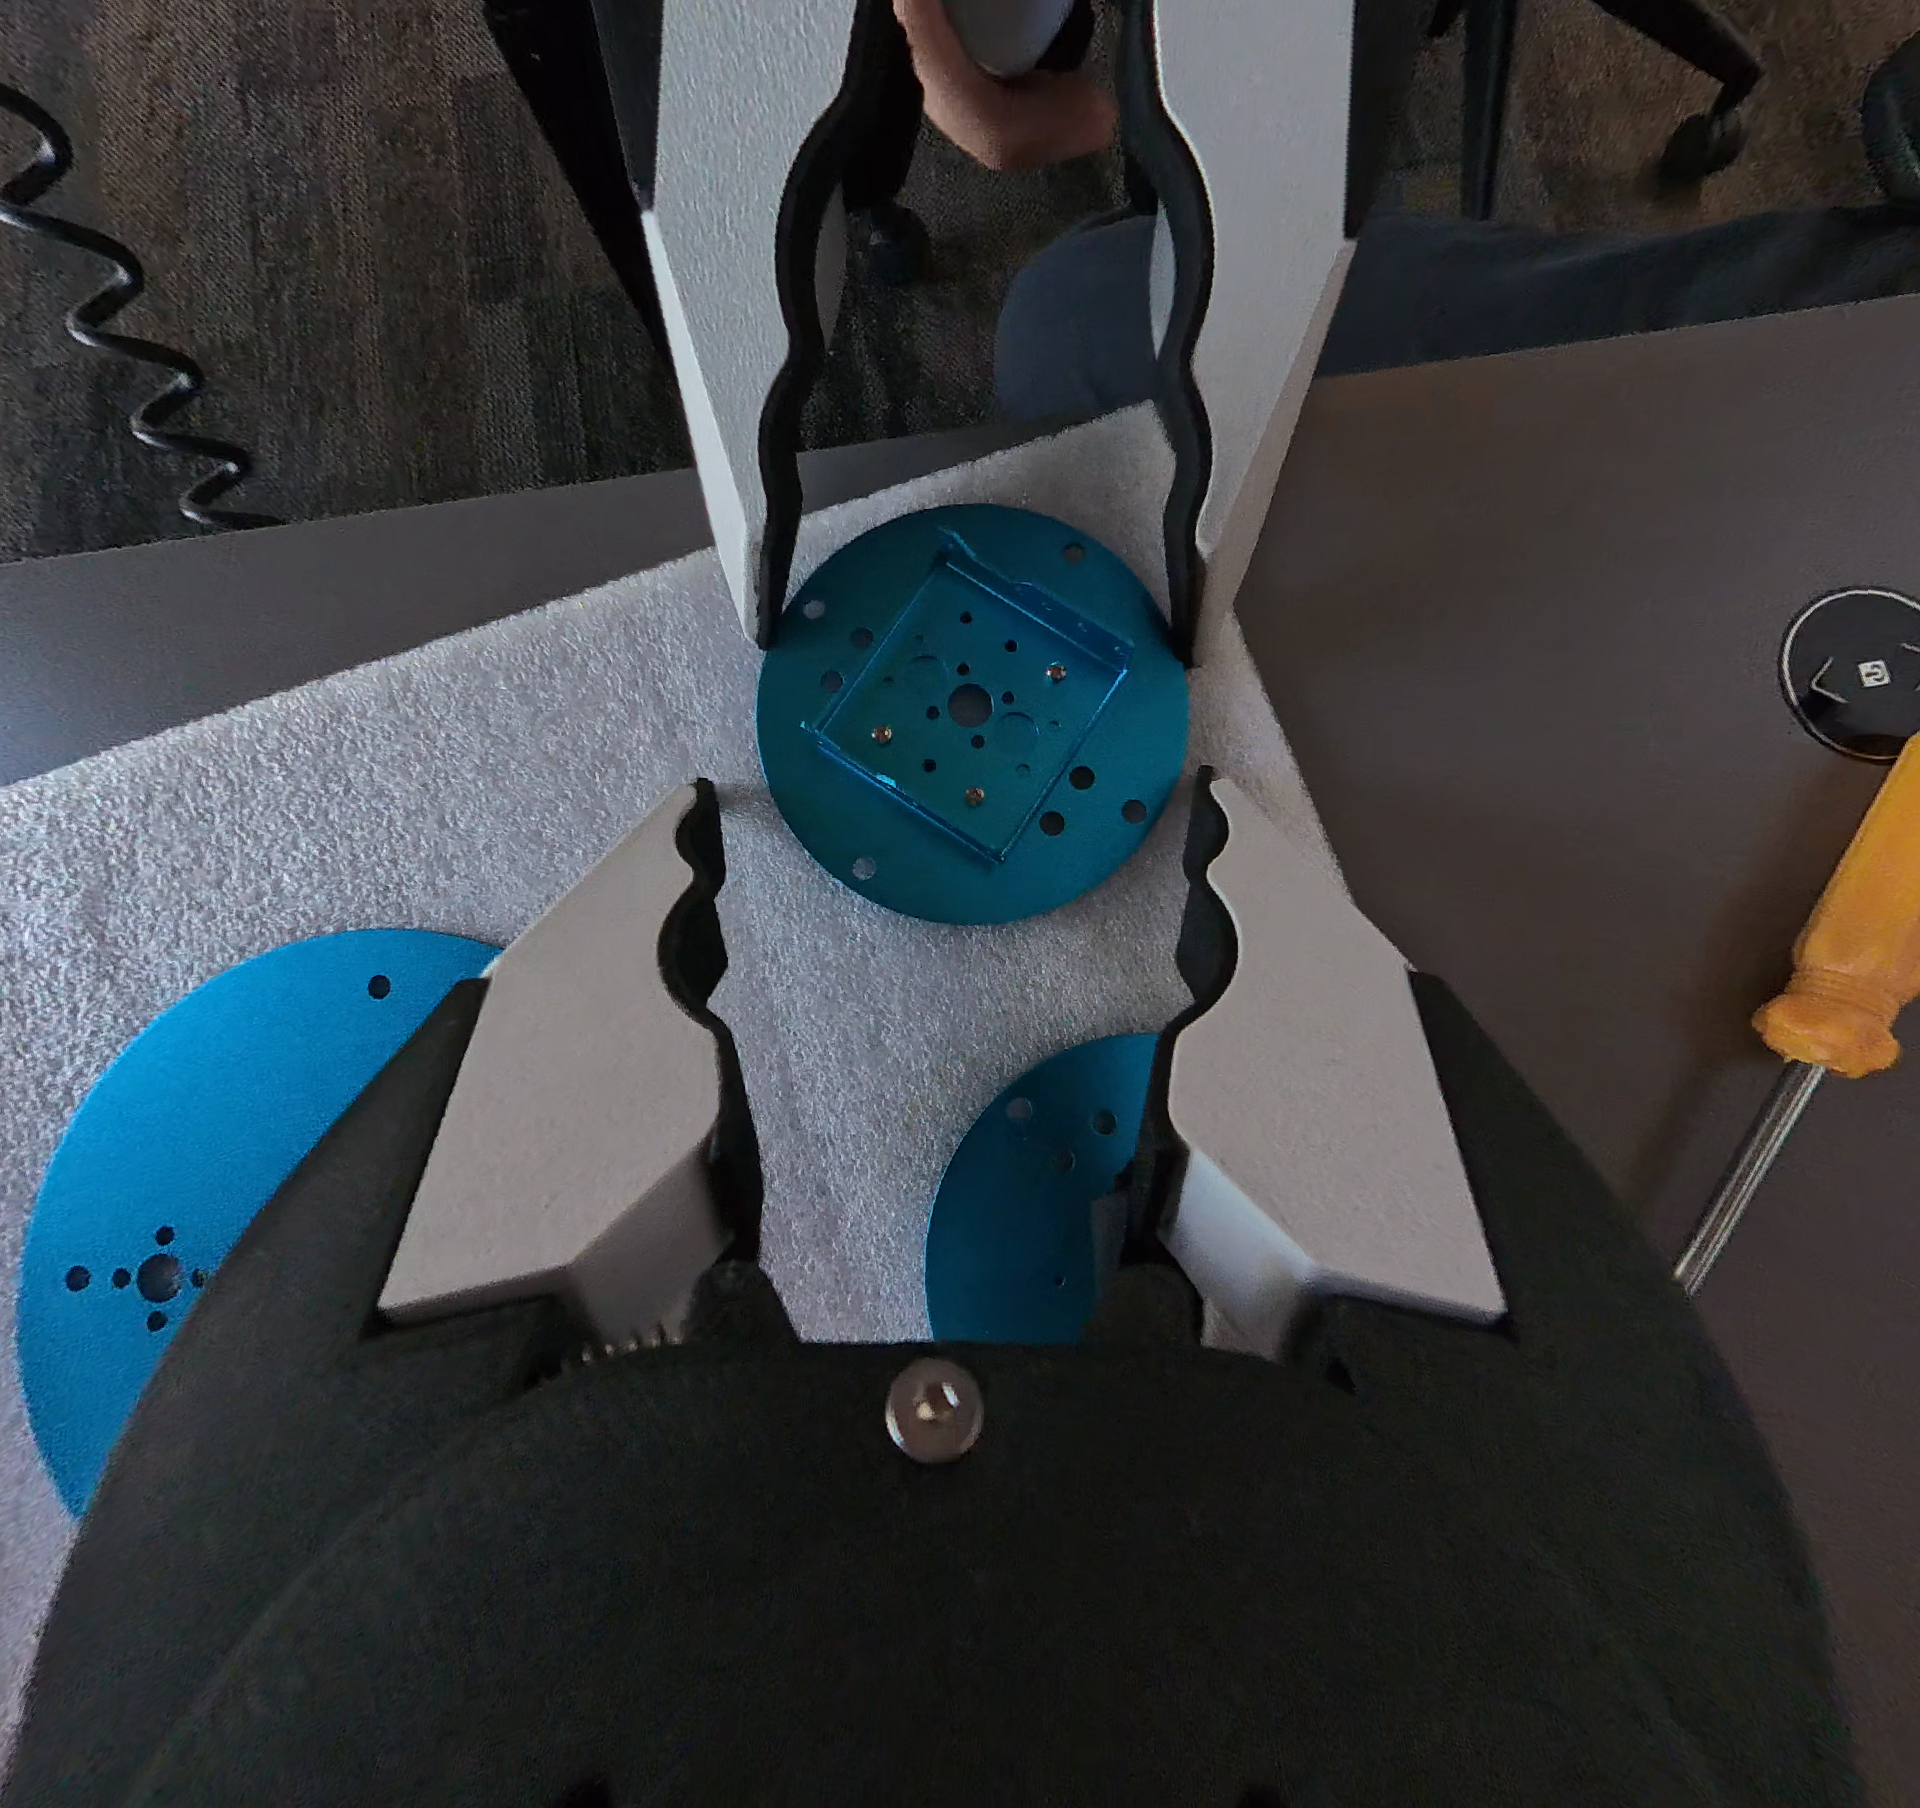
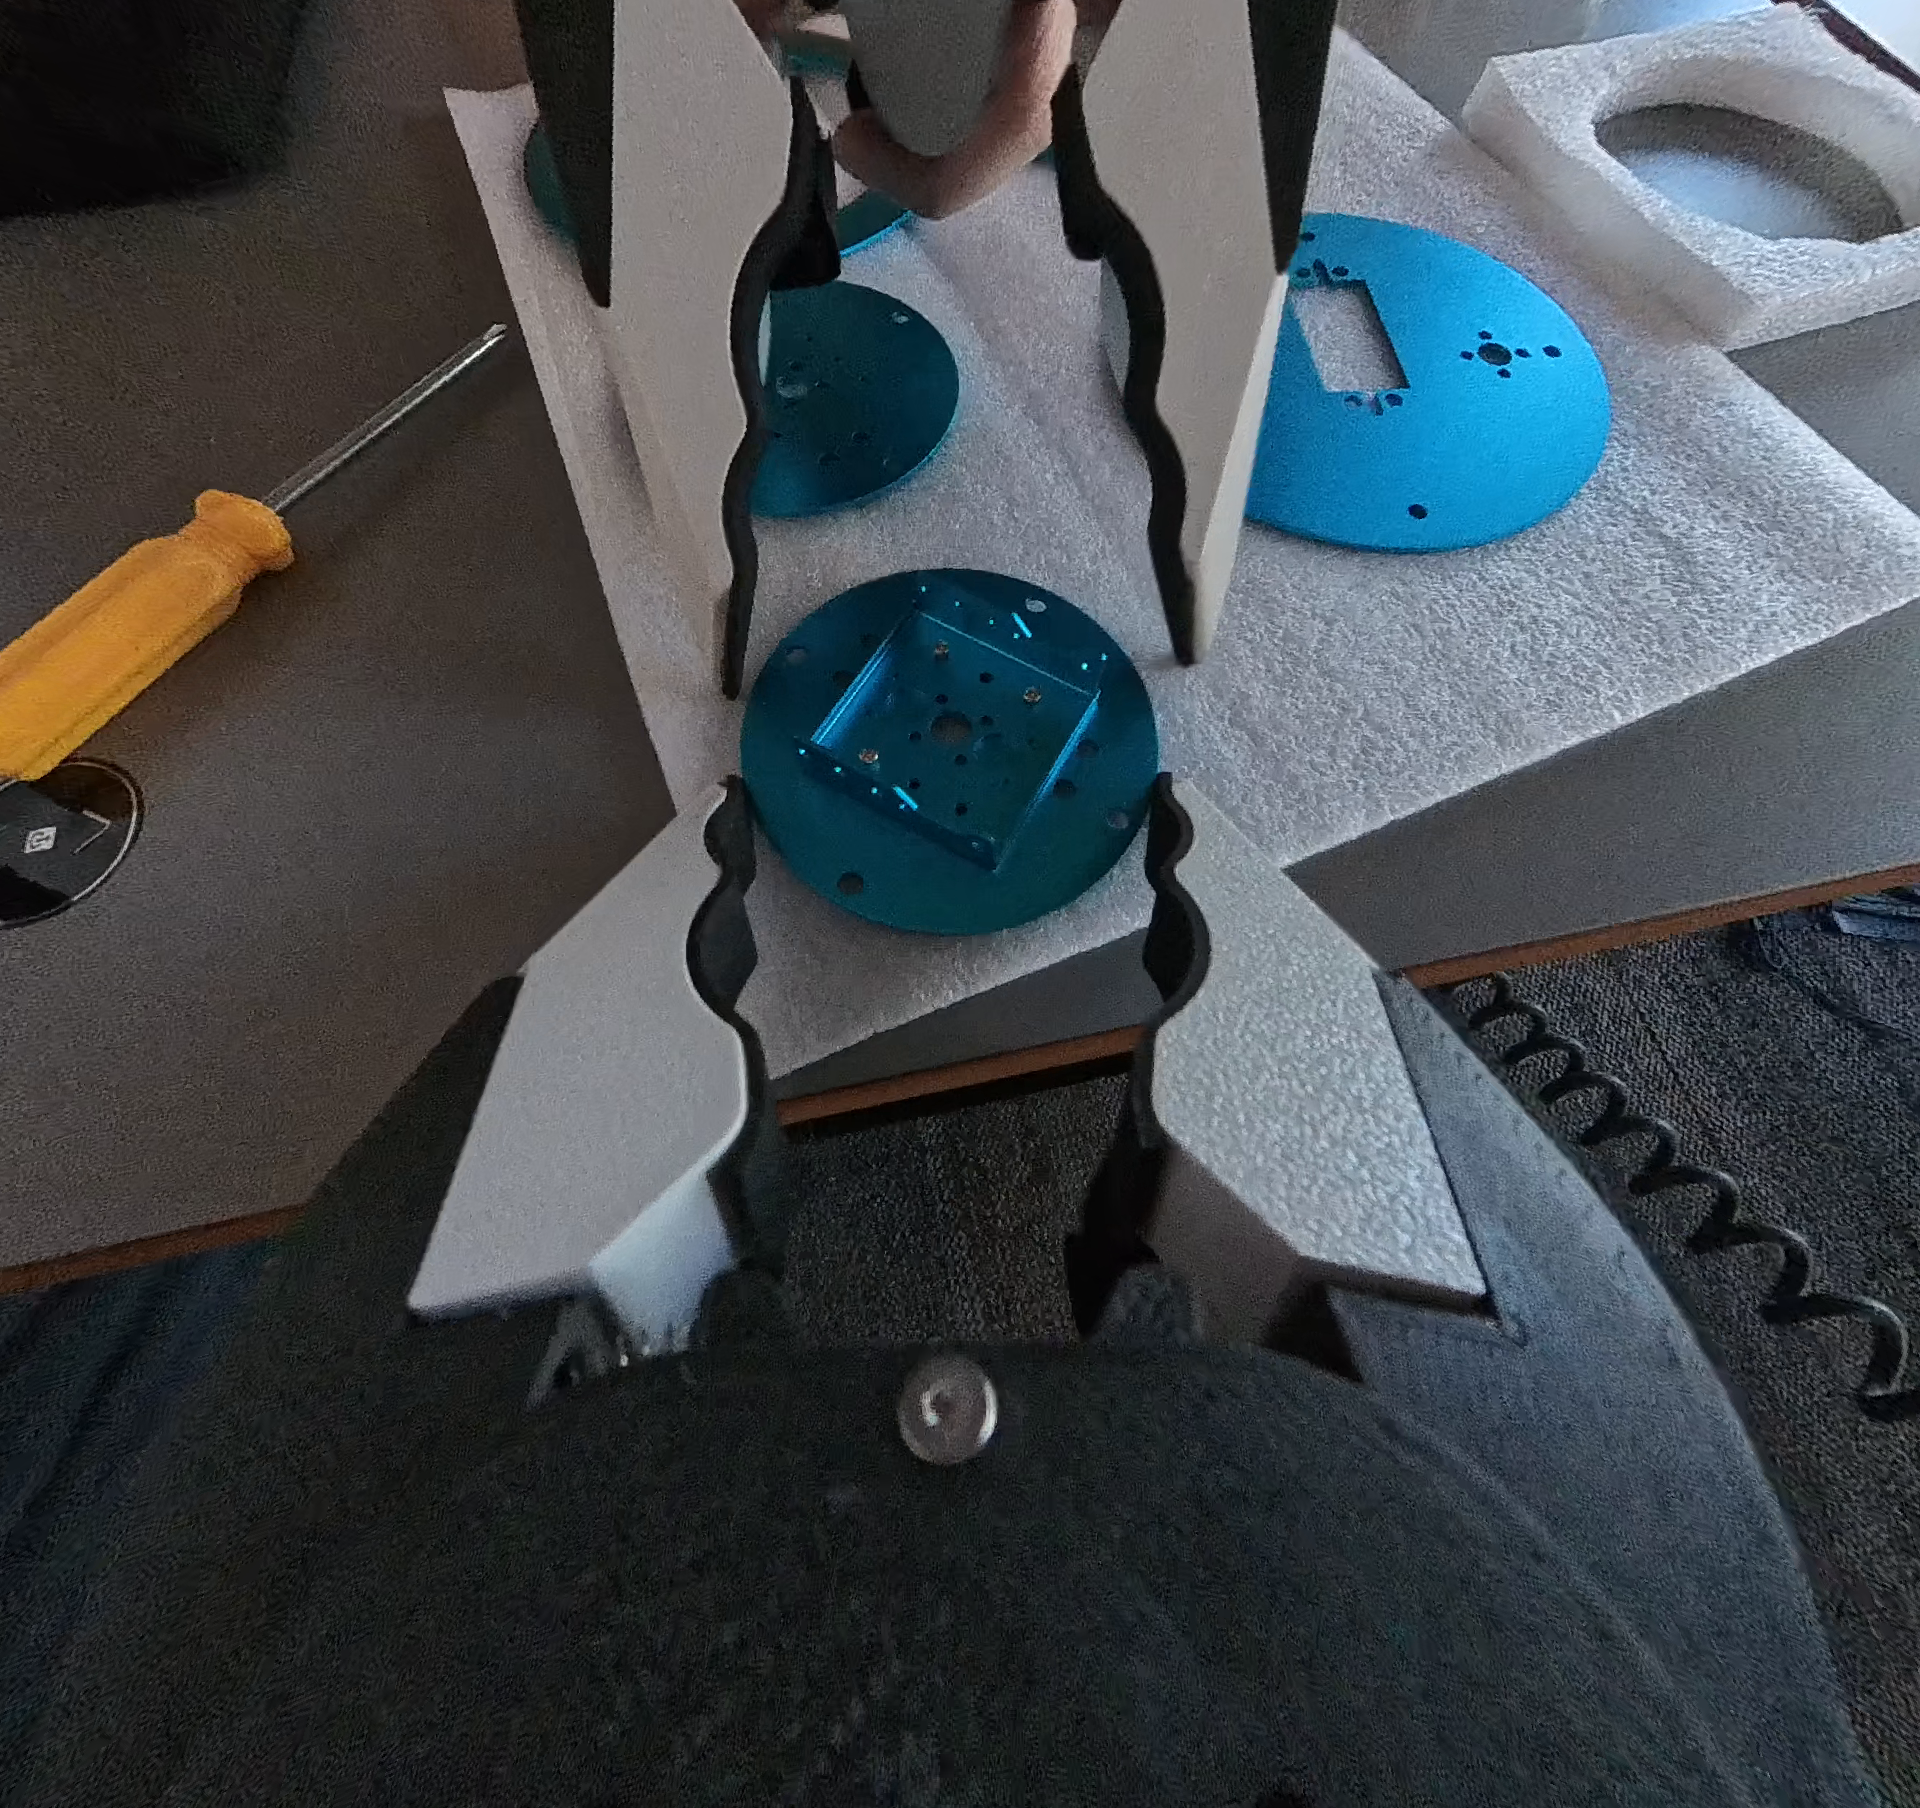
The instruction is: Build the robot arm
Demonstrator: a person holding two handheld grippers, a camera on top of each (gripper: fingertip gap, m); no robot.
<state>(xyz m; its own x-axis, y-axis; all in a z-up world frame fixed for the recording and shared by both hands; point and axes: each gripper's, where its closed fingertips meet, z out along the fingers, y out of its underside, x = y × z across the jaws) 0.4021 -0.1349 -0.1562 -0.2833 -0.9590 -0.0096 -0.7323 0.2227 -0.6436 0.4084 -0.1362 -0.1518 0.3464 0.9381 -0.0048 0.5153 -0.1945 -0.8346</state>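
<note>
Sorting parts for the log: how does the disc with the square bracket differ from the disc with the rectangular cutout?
The bracket disc is smaller, darker teal, carries a screwed-on square bracket, and lies between both open claws. The cutout disc is larger, lighter blue, flat, with a rectangular window, lying off to the side. Both are round, drilled, and rest on white foam.

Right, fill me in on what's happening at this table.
A person holds two grippers, facing each other over a round blue plate with a square bracket lying on a white foam sheet. The left gripper and the right gripper both have their jaws open, hovering at opposite edges of the plate, gripping nothing. Other blue discs lie nearby, and a yellow-handled screwdriver rests on the grey table.
</note>
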